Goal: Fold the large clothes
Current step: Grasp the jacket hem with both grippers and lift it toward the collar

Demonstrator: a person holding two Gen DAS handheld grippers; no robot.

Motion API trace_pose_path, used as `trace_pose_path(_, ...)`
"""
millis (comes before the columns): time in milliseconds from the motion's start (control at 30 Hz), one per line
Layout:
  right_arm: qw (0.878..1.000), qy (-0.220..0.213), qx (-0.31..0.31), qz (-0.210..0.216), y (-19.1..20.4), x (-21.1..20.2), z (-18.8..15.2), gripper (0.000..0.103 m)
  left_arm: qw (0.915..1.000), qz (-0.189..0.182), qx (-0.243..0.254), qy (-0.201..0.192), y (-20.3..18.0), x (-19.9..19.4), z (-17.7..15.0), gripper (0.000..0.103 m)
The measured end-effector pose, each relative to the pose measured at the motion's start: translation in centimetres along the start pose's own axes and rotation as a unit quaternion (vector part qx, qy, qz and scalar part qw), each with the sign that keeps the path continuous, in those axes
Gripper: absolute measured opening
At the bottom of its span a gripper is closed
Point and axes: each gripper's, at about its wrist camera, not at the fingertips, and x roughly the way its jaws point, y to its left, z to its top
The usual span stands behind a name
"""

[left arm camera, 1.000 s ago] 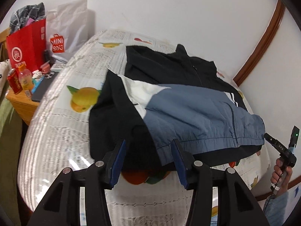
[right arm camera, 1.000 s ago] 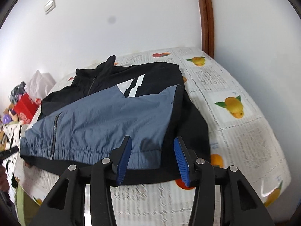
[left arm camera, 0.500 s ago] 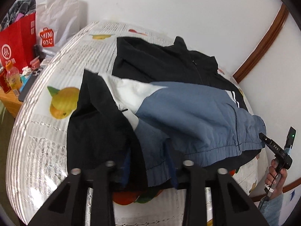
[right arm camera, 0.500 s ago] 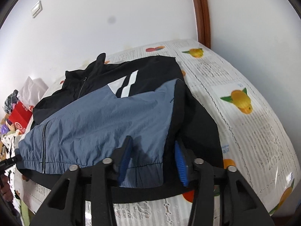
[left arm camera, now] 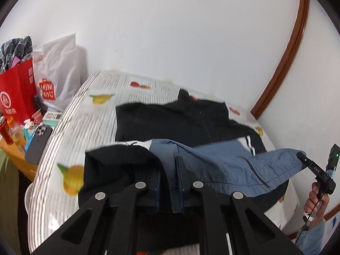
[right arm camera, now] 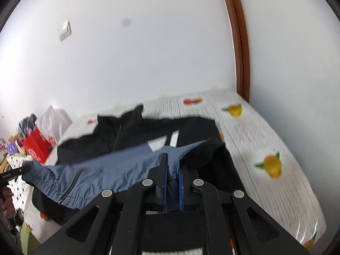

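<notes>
A black, blue and white jacket [left arm camera: 191, 123] lies on a bed, collar toward the far wall. My left gripper [left arm camera: 169, 170] is shut on its blue hem near the black sleeve, holding it lifted off the bed. My right gripper [right arm camera: 172, 167] is shut on the blue hem at the other side of the jacket [right arm camera: 106, 174], also lifted. The hem hangs stretched between both grippers. The right gripper [left arm camera: 301, 156] also shows at the right edge of the left wrist view, held by a hand.
The bed [left arm camera: 102, 110] has a white cover with a fruit print [right arm camera: 265, 140]. A bedside table [left arm camera: 12, 148] at the left holds a phone [left arm camera: 39, 141], bottles, and red and white bags [left arm camera: 17, 97]. Walls close in behind and on the right.
Both grippers closed on the jacket's lower hem and lifted it off the bed. The blue front panel now hangs raised between them.
</notes>
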Motion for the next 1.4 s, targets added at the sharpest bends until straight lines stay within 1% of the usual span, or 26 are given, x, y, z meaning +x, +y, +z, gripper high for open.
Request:
trace_pose_path(100,1.000,-0.007,0.006,-0.001,0.0,0.9,1.6,0.008,1.0000,-0.007,-0.004,-0.003,-0.1,0.7,1.8,0.012)
trace_pose_path(200,1.000,-0.007,0.015,0.002,-0.3,2.4,2.8,0.008,1.0000,-0.004,0.002,-0.006,-0.3,1.9,3.3,0.012)
trace_pose_path(333,1.000,0.001,0.022,0.002,-0.5,5.2,3.8,0.008,1.0000,0.005,0.001,0.004,0.0,4.8,4.8,0.012)
trace_pose_path(500,0.999,0.029,0.031,-0.006,-1.5,9.7,3.8,0.008,0.9995,0.019,-0.008,0.025,1.1,8.9,5.4,0.013)
trace_pose_path(667,0.997,0.055,0.051,-0.011,-3.4,14.0,3.3,0.008,0.9982,0.024,-0.014,0.052,2.0,13.2,5.7,0.015)
trace_pose_path(767,0.996,0.067,0.059,-0.017,-4.1,16.0,3.1,0.008,0.9974,0.024,-0.015,0.067,2.2,15.2,5.7,0.018)
trace_pose_path(933,0.993,0.093,0.067,-0.026,-4.9,18.8,3.0,0.010,0.9963,0.026,-0.013,0.081,2.2,17.5,5.8,0.020)
trace_pose_path(967,0.992,0.100,0.071,-0.025,-5.1,19.1,3.0,0.010,0.9959,0.027,-0.012,0.085,2.1,17.8,5.7,0.021)
trace_pose_path(1000,0.991,0.105,0.074,-0.020,-5.2,19.3,3.1,0.013,0.9957,0.027,-0.012,0.088,2.1,18.0,5.7,0.025)
trace_pose_path(1067,0.991,0.110,0.076,-0.013,-5.2,19.1,3.3,0.016,0.9954,0.022,-0.011,0.093,1.9,18.3,5.8,0.032)
trace_pose_path(1100,0.991,0.109,0.073,-0.009,-5.1,18.7,3.5,0.018,0.9954,0.017,-0.011,0.093,1.7,18.1,5.9,0.039)
trace_pose_path(1133,0.992,0.104,0.068,-0.007,-5.0,18.1,3.8,0.020,0.9958,0.008,-0.013,0.091,1.5,17.7,5.9,0.048)
trace_pose_path(1167,0.993,0.096,0.062,-0.007,-4.8,17.2,4.0,0.025,0.9964,-0.004,-0.014,0.084,1.4,17.1,6.0,0.053)
trace_pose_path(1200,0.995,0.081,0.054,-0.007,-4.6,16.0,4.3,0.031,0.9970,-0.015,-0.014,0.074,1.2,16.4,6.0,0.063)
trace_pose_path(1233,0.996,0.071,0.047,-0.007,-4.3,15.2,4.5,0.035,0.9976,-0.025,-0.013,0.063,1.1,15.6,6.1,0.069)
trace_pose_path(1267,0.997,0.061,0.039,-0.005,-4.0,14.3,4.7,0.038,0.9981,-0.034,-0.010,0.050,0.9,14.7,6.1,0.070)
trace_pose_path(1300,0.998,0.053,0.031,-0.001,-3.7,13.3,4.8,0.040,0.9984,-0.042,-0.004,0.037,0.7,13.6,6.2,0.071)
trace_pose_path(1333,0.999,0.048,0.022,0.003,-3.4,12.5,4.8,0.040,0.9987,-0.043,0.001,0.027,0.6,12.8,6.2,0.073)
trace_pose_path(1400,0.999,0.049,0.000,0.010,-2.6,11.4,4.5,0.042,0.9994,-0.033,0.010,0.012,0.4,11.5,6.1,0.076)
